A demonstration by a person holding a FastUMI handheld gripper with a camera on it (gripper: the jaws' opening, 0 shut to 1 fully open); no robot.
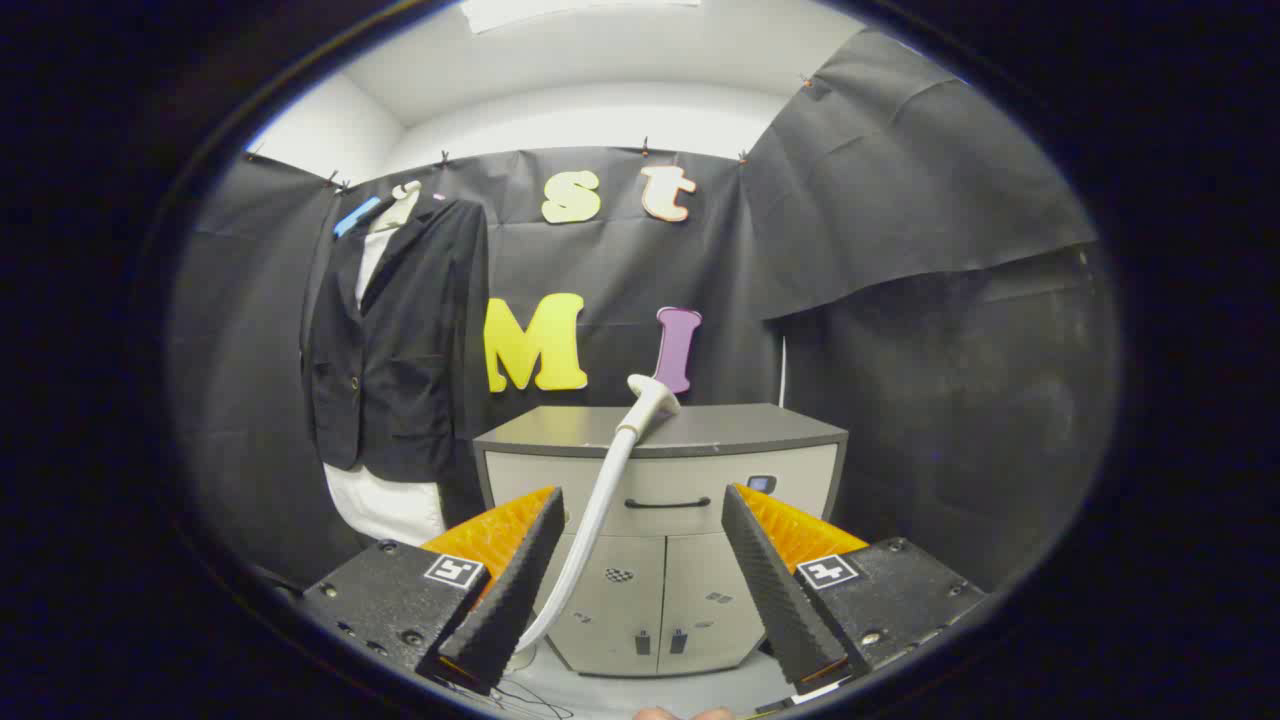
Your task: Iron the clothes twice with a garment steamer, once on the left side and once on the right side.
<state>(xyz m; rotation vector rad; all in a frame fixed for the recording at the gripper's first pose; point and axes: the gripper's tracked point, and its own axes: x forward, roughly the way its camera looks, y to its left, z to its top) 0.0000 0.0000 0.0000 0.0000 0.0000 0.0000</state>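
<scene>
A dark blazer [400, 340] over a white shirt hangs on the booth's back wall, up and to the left beyond my fingers. The garment steamer's white head [652, 393] rests on top of a grey cabinet [740, 430] straight ahead. Its white hose [598, 510] curves down from the head and passes close by my left finger. My gripper [640, 497] is open, fingers wide apart, with nothing held between them. The steamer head lies some way beyond the fingertips.
The cabinet has a drawer with a dark handle [667, 503] and two lower doors. Black cloth covers the walls on all sides. Thin cables [520, 695] lie on the floor beneath my fingers.
</scene>
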